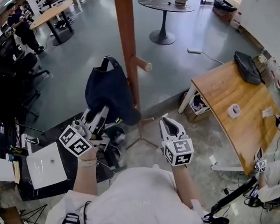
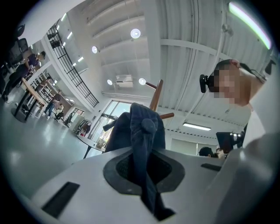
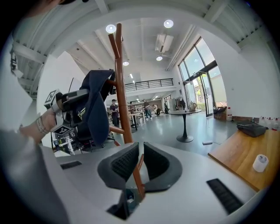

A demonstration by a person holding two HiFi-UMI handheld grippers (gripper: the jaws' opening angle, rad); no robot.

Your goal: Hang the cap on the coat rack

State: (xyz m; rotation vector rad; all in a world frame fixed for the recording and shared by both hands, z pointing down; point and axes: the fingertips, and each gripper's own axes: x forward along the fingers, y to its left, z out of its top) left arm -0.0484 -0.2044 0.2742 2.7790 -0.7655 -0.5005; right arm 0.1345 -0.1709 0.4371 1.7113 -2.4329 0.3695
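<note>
My left gripper is pinching the navy cap. In the left gripper view the pads are pressed onto a fold of its cloth, and the crown button faces the camera. The cap stands out past the jaws, its long axis in line with them. Its back strap loop is at the far end, just beside the coat rack's brown pole and near a peg; I cannot tell whether cap and pole touch.

My right gripper is slightly spread and holds nothing. Through the narrow gap a brown leg of the rack shows (touching or not, I cannot tell).

Under the wooden table's near-left corner sits an open box, its contents too small to make out. A tape roll lies mid-table and a black bag near the far edge. My torso hides the floor below the grippers.
</note>
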